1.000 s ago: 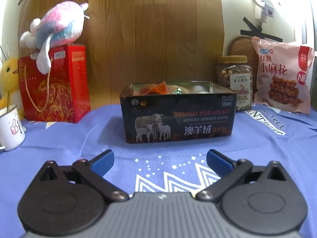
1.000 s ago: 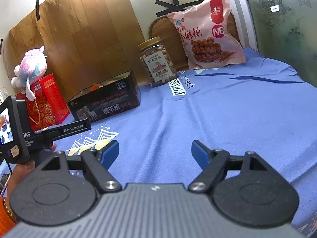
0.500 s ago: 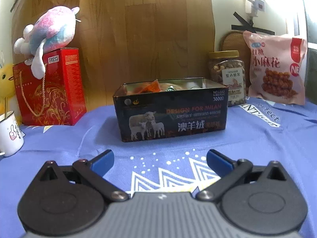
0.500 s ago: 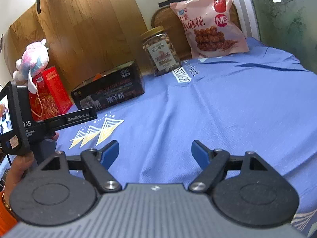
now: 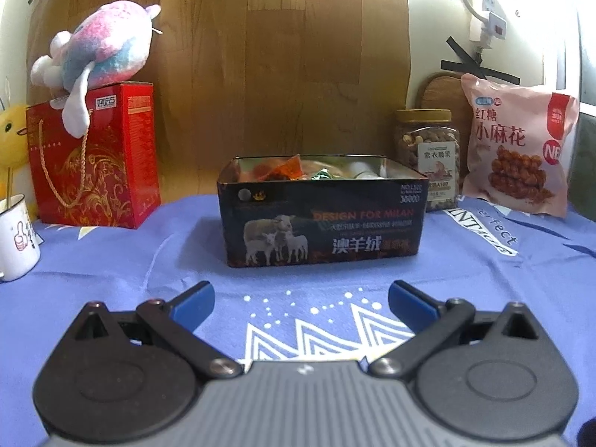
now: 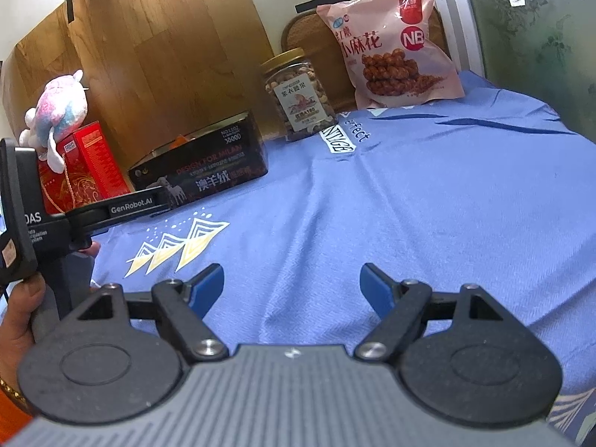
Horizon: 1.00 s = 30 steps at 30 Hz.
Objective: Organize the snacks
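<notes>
Wood-grain panelling [image 5: 283,56] is filling the back of both views, and a blue printed cloth [image 6: 428,193] is covering the whole surface below it. At the centre of the left wrist view a dark tin box [image 5: 322,219] printed with sheep is sitting open on the cloth, with an orange packet [image 5: 277,169] and some other wrapped snacks poking above its rim; what those others are is hard to tell through the glare. Just right of the tin a clear nut jar [image 5: 428,156] with a gold lid is standing upright, and further right a pink snack bag [image 5: 519,149] is leaning against the wall. At the left of that frame a red gift box [image 5: 97,156] is carrying a pink and blue plush toy [image 5: 98,56] on top, with a white mug [image 5: 16,238] at the left edge. The left gripper [image 5: 301,300] is hovering low over the cloth in front of the tin, its blue fingers [image 5: 193,300] standing wide apart and holding nothing. In the right wrist view the right gripper [image 6: 292,285] is likewise spread open over bare cloth, well apart from the snacks, which are lining the upper half of the frame: tin at centre left, jar at upper centre, bag at upper right. At the left edge of that view a hand [image 6: 16,331] is gripping the handle of the other gripper.
</notes>
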Motion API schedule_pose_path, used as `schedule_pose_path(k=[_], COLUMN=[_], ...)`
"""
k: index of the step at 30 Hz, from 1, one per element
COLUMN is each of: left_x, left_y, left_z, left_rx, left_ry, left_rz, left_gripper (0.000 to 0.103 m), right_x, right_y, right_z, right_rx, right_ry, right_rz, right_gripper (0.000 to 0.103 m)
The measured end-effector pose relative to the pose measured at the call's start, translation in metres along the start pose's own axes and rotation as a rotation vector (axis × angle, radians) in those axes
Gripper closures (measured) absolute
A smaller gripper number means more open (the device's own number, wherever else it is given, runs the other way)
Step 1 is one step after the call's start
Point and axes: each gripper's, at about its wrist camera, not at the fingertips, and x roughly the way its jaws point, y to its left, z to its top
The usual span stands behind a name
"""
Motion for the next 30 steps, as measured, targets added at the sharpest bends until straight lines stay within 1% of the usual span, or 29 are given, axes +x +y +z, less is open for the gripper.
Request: schedule_pose_path(k=[8,12,16,17,20,23,26,28,30], left_x=[0.0,-0.002,0.003,0.003,0.004,0.006,0.008,0.008,0.007], left_y=[-0.001,-0.002,-0.002,-0.003,-0.004,-0.001,0.002,0.005,0.007], left_z=[0.0,0.0,0.001,0.001,0.005,0.008,0.01,0.011,0.011], left_rx=[0.007,0.017,-0.002,-0.006,0.002,0.001,0.006,0.006,0.007], left_ry=[0.027,0.023,0.067,0.071,0.095,0.149,0.191,0.214,0.22], left_rz=[-0.019,-0.02,-0.052,-0.048,0.01,0.019,0.037,0.039,0.06], left_gripper=[0.0,0.0,0.0,0.0,0.0,0.0,0.0,0.0,0.0], right_x=[0.001,0.005,0.015,0.02,0.034,0.05,0.068,0.08,0.09], right_y=[0.001,0.0,-0.005,-0.006,-0.01,-0.009,-0.004,-0.001,0.001], right_z=[0.0,0.006,0.017,0.022,0.036,0.047,0.052,0.054,0.056], right_rx=[-0.01,-0.022,-0.039,-0.043,-0.031,-0.004,-0.009,-0.018,-0.023], right_ry=[-0.005,-0.006,-0.022,-0.026,-0.03,-0.032,-0.027,-0.024,-0.025], right_rz=[0.004,0.0,-0.003,-0.006,0.0,0.042,0.082,0.1,0.119], right_gripper=[0.021,0.021,0.021,0.021,0.021,0.021,0.021,0.021,0.021])
